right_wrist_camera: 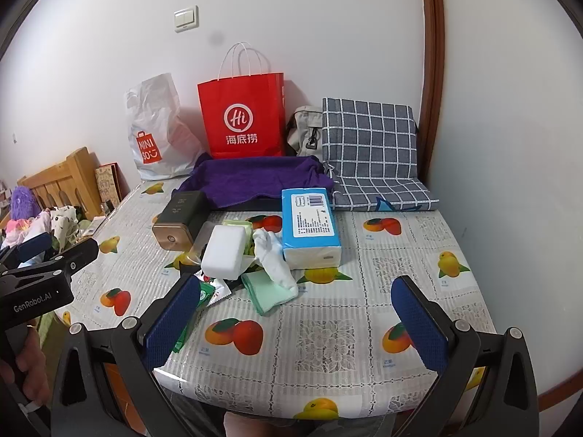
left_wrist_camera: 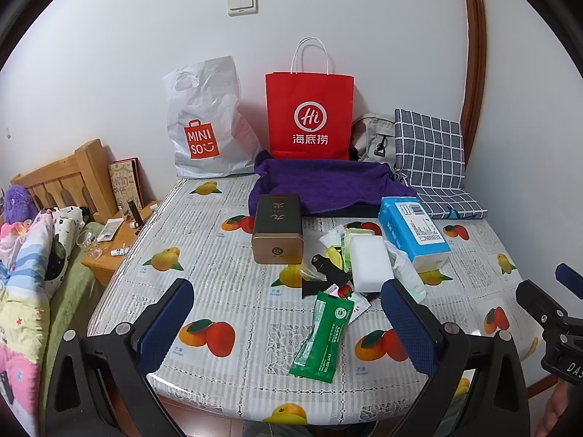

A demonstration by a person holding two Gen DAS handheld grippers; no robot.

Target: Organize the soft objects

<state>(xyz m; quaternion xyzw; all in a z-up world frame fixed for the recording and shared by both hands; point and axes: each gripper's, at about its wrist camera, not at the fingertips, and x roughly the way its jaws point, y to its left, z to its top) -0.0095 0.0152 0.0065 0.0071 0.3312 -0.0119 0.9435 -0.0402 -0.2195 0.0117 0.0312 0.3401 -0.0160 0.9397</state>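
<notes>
White sponge point(right_wrist_camera: 223, 254): laid in the middle of the table, on top of a small pile, between the dark tin and the tissue pack.
White sock point(right_wrist_camera: 274, 259): crumpled just right of the sponge, touching the tissue pack.
Green cloth point(right_wrist_camera: 264, 291): spread flat under the sock, at the near side of the pile.
Tissue pack point(right_wrist_camera: 309, 222): blue and white, placed right of the pile.
Green sachet point(left_wrist_camera: 322, 335): lying alone, nearest to the table edge.
Dark tin point(left_wrist_camera: 277, 233): set on its side, left of the pile.
Purple towel point(left_wrist_camera: 320, 182): draped at the back, before the red bag point(left_wrist_camera: 309, 116).
Checked cushion point(right_wrist_camera: 368, 145): leaned in the right back corner.
Table point(right_wrist_camera: 400, 247): covered with a fruit-print cloth.
Left gripper point(left_wrist_camera: 288, 313): jaws spread wide, nothing held, kept above the near edge.
Right gripper point(right_wrist_camera: 297, 315): jaws spread wide, nothing held.
</notes>
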